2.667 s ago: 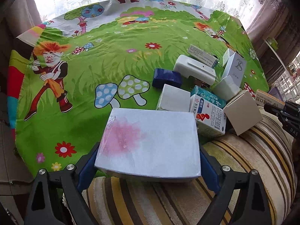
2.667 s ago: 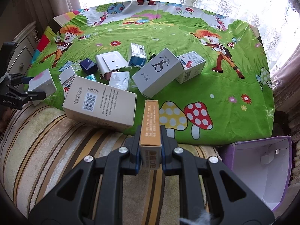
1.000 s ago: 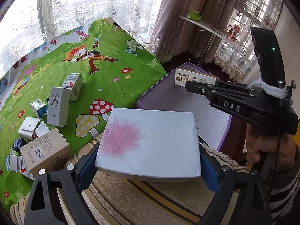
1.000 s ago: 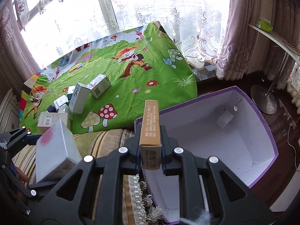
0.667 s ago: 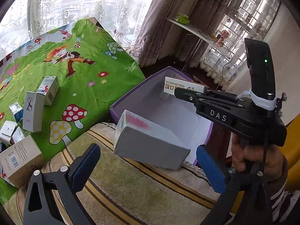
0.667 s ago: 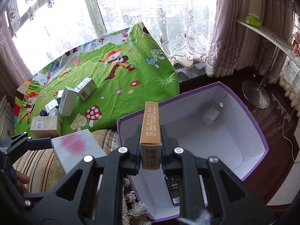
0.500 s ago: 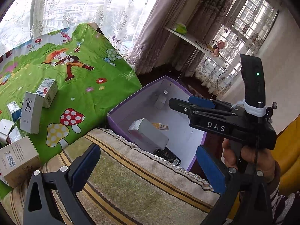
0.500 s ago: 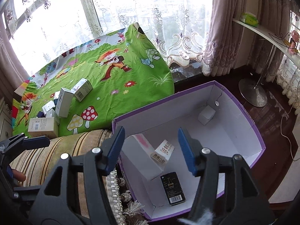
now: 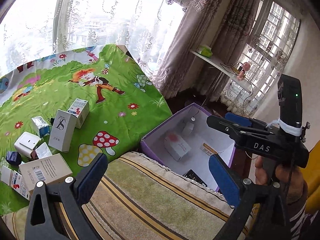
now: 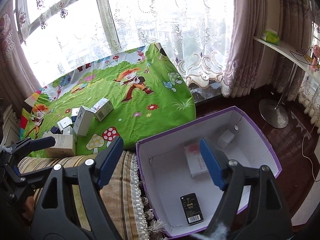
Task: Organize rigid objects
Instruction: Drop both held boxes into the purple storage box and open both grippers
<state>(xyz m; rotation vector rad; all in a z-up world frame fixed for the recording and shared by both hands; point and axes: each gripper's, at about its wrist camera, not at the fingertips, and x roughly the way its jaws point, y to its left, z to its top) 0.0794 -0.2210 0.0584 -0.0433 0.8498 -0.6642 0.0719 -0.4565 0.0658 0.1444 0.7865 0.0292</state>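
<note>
- Left wrist view: we see the left gripper (image 9: 158, 177) with its fingers wide apart and nothing between them, over a striped cushion (image 9: 160, 196).
- The purple box (image 9: 152, 140) sits just beyond the cushion's far edge. Inside it lies the white box with the pink stain (image 9: 177, 145), an orange-labelled carton (image 9: 209, 150) to its right, a small white box (image 9: 188, 128) at the far wall and a black box (image 9: 195, 177) at the near edge.
- The right gripper (image 9: 226, 120) is held by a hand (image 9: 280, 180) over the right side of the purple box.
- More boxes lie on the green cartoon sheet (image 9: 124, 104) at left, among them a tall white box (image 9: 62, 133).
- Right wrist view: the right gripper (image 10: 161, 161) has just been opening; its fingers stand wide with nothing between them, above the purple box (image 10: 268, 140).
- We see the stained white box (image 10: 197, 163) mid-floor, the black box (image 10: 191, 208) near, the small white box (image 10: 226, 138) far.
- The left gripper (image 10: 40, 141) shows at the left edge.
</note>
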